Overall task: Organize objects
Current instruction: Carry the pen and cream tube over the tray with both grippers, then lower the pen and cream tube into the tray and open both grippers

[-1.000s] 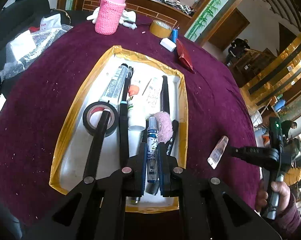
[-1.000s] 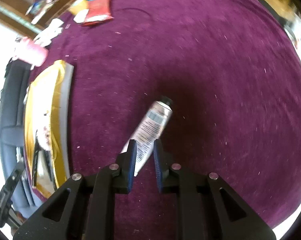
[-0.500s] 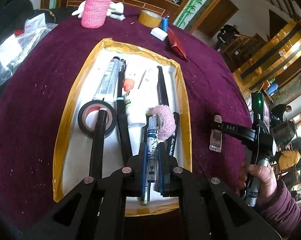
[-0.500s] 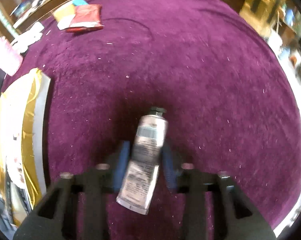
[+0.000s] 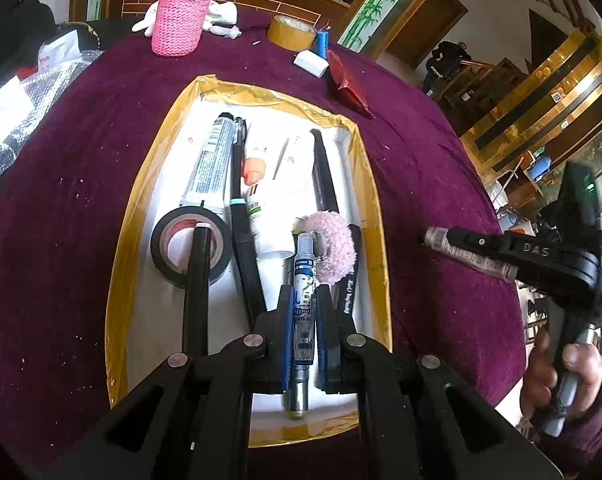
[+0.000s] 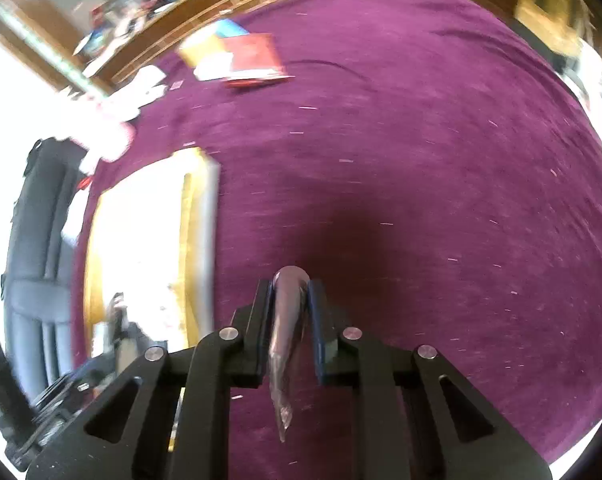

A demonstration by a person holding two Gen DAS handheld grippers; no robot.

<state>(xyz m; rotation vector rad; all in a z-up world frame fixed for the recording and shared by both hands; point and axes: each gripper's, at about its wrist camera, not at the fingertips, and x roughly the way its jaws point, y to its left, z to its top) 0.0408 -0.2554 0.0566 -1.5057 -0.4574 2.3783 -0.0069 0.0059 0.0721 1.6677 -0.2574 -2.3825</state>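
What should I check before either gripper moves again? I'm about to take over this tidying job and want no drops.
1. Right gripper clamped on the silver tube: ok, the pads squeeze it.
2. Tube clear of the purple tablecloth: ok, in the left wrist view it is held off the cloth.
3. Left gripper shut on the white-and-blue marker: ok.
4. Marker above the gold-edged tray: ok.
5. Bare tray floor for the tube: cannot tell; the black tape roll, tubes and pens crowd it.
6. Tube cap on: cannot tell.
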